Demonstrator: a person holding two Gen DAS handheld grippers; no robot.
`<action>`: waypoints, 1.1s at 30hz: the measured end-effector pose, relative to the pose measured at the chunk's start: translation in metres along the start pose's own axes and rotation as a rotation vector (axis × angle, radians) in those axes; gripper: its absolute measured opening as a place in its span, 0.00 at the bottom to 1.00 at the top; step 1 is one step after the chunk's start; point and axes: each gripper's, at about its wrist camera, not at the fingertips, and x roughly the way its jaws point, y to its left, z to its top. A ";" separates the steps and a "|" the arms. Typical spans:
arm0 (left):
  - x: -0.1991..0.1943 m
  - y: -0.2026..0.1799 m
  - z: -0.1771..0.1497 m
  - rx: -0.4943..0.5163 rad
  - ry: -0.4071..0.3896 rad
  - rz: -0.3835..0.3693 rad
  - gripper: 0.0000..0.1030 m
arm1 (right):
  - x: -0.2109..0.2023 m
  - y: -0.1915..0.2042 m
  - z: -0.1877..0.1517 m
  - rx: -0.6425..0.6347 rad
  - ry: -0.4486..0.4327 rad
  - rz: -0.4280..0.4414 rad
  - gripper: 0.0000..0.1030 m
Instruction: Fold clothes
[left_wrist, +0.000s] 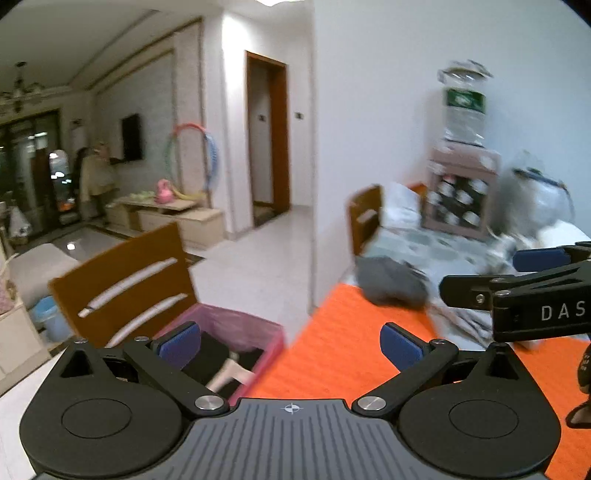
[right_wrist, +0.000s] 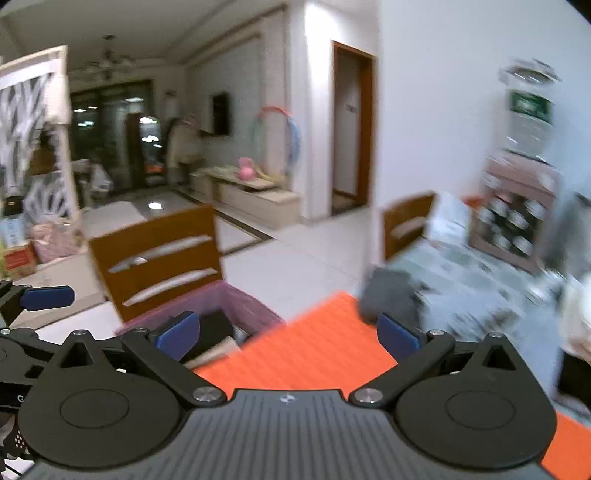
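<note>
Both sets of jaws are spread wide w/ nothing between the blue pads: left gripper (left_wrist: 290, 345) hangs over the near edge of the orange mat (left_wrist: 343, 343), right gripper (right_wrist: 288, 334) beside it, also empty, over the same mat (right_wrist: 325, 347). The only clear garment on the work surface is a crumpled dark grey one (left_wrist: 391, 282) at the mat's far edge, partly on the patterned cloth (left_wrist: 424, 247) beyond; from the right wrist it (right_wrist: 391, 295) sits just past the right-hand pad. Step in hand looks like a reach for it, so I'd go in low, pinch two separate edges or corners, not the bunched middle, and drag it fully onto the mat to flatten before folding. Left of the mat, a pink-lined bin (left_wrist: 240, 325) holds dark and pale items, prob. more clothes, w/ a wooden chair (left_wrist: 125, 284) behind. Cardboard box of tins (left_wrist: 458, 192) and a water bottle (left_wrist: 463, 107) crowd the far side. Frames are blurry.
</note>
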 end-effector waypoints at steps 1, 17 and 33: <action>0.000 -0.010 0.000 0.008 0.005 -0.018 1.00 | -0.010 -0.010 -0.005 0.012 0.010 -0.023 1.00; 0.031 -0.113 0.003 0.123 0.184 -0.308 1.00 | -0.065 -0.098 -0.060 0.194 0.126 -0.333 1.00; 0.033 -0.107 -0.026 0.116 0.363 -0.316 1.00 | -0.049 -0.093 -0.099 0.289 0.243 -0.393 1.00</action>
